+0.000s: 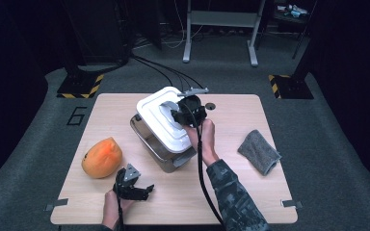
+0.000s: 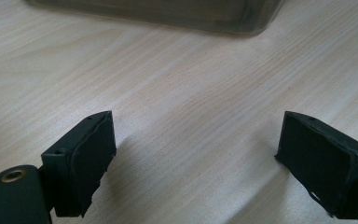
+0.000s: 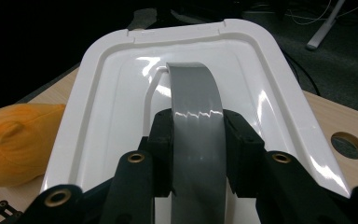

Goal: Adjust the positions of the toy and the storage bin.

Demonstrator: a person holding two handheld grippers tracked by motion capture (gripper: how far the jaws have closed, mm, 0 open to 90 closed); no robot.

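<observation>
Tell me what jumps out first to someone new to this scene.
The white lid of the clear storage box at the table's centre draws the eye: the right hand-held gripper is clamped on its grey handle, and the lid sits askew on the box. Next comes the orange papaya-like fruit at the left. The left hand-held gripper rests open near the front edge.

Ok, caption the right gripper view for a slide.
Right gripper clamped on the grey handle of the white lid, orange fruit on the table beyond.
</observation>
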